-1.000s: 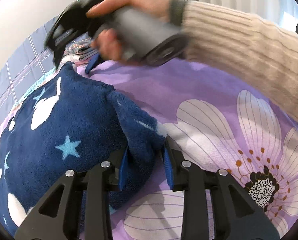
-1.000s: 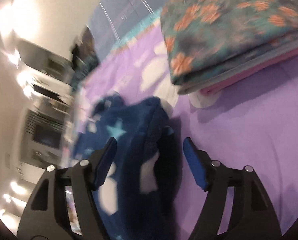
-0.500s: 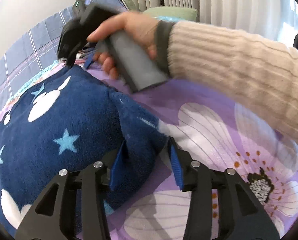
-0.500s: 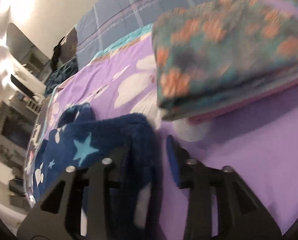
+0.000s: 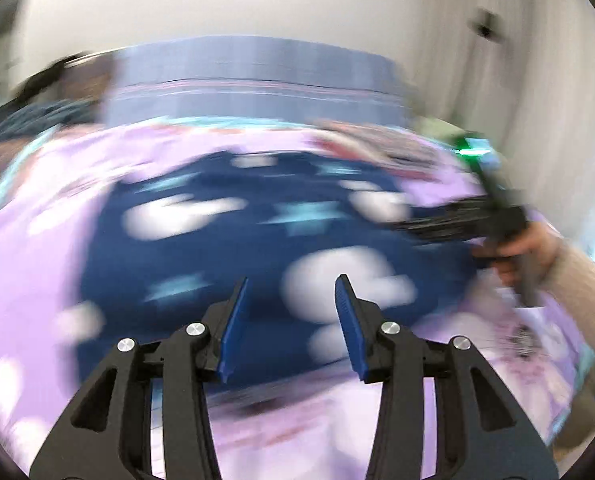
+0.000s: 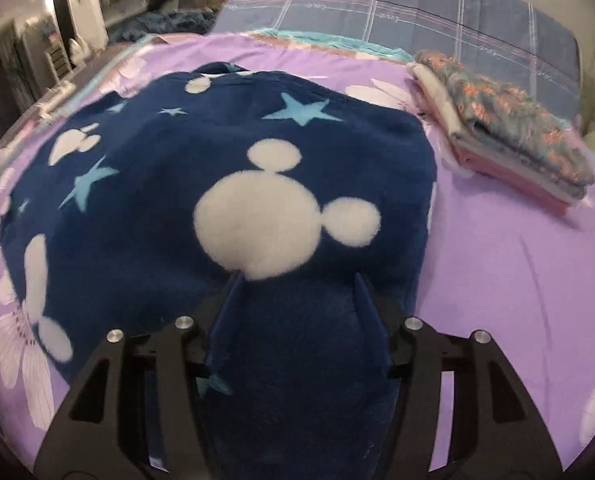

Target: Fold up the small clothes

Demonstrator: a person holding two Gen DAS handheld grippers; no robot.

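My right gripper (image 6: 295, 312) has its jaws opening, and a soft ridge of the navy fleece garment with white mouse-head shapes and pale blue stars (image 6: 225, 168) still bulges up between the blue pads; I judge the pads are letting go of it rather than pinching it. My left gripper (image 5: 289, 320) stands parted with nothing between its blue pads (image 5: 233, 328); it hangs above the same garment (image 5: 257, 240), clear of the cloth, in a heavily blurred view.

From the right jaws the garment spreads ahead and to the left as a broad, roughly squared bundle lying on the purple bedspread printed with large white flowers (image 6: 497, 264). Its folded right edge runs away from me just right of my pads. The left view shows the fleece ahead, stretching across the frame, with the person's hand (image 5: 533, 248) holding the other gripper at its right edge.

So the right gripper is the nearer one, sitting on the near edge. Whether another fold is wanted I cannot tell. Beyond the right edge, well apart, rests a folded stack of teal-and-orange floral and pink cloth (image 6: 509, 136).
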